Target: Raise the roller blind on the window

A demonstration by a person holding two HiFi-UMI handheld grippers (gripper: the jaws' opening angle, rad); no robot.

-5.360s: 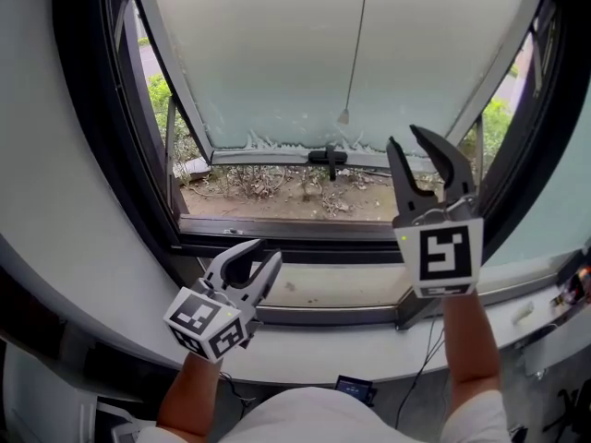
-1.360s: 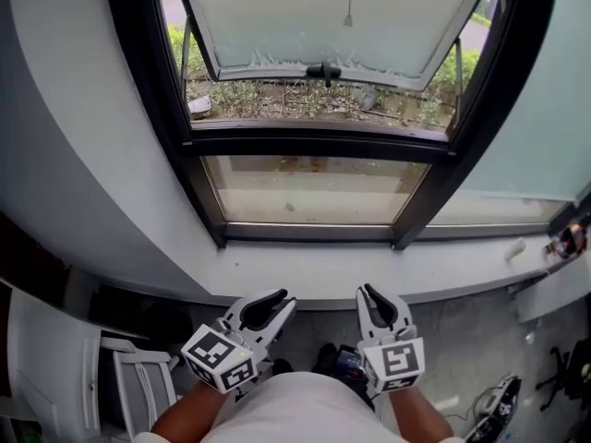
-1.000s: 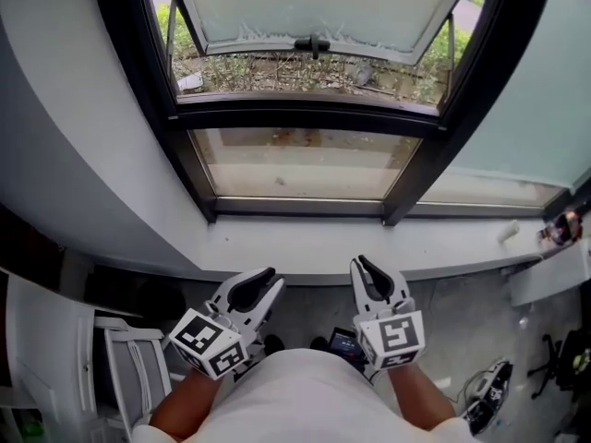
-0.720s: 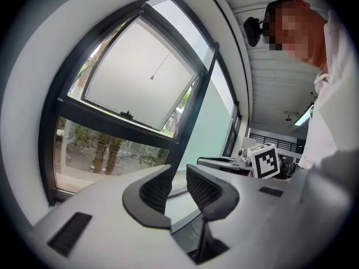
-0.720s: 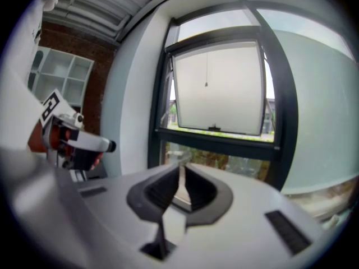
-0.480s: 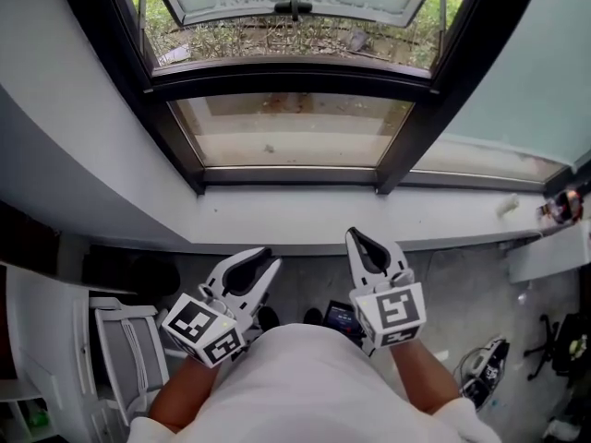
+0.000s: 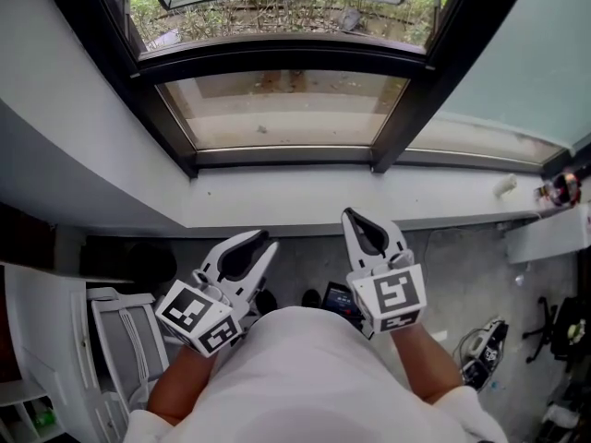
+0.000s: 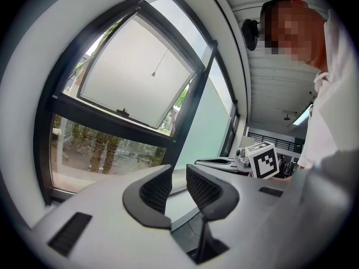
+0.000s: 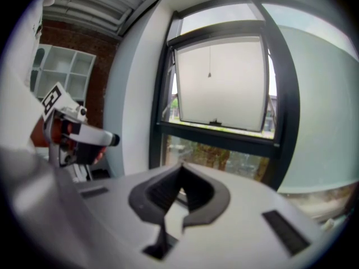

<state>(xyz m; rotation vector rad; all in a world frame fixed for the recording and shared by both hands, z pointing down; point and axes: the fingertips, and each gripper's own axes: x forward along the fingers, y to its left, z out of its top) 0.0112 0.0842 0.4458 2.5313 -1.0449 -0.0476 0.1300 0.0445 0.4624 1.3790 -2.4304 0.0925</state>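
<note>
- Head view: we hold both tools low, near our white shirt [image 7: 305, 377] at 6 o'clock, well apart from the black-framed window [image 7: 277, 58] at 12 o'clock.
- The white left gripper with its square-marker cube [image 7: 263, 241] sits at 7 o'clock and points toward 1 o'clock. In the left gripper view its ribbed black pads stand a narrow gap apart, and nothing is between them.
- The white right gripper with its square-marker cube [image 7: 351, 216] sits at 5 o'clock and points toward 11 o'clock. In the right gripper view its jaw tips meet, and it has hold of nothing.
- A white windowsill [image 7: 305, 206] runs across the middle of the head view, just beyond both tools.
- Both gripper views show the thin pull cord of the roller blind [image 9: 210, 60], ending in a small weight. It hangs in front of the pale frosted upper pane [image 9: 235, 88] at 12 o'clock.
- We cannot tell the blind's cloth from that pale pane.
</note>
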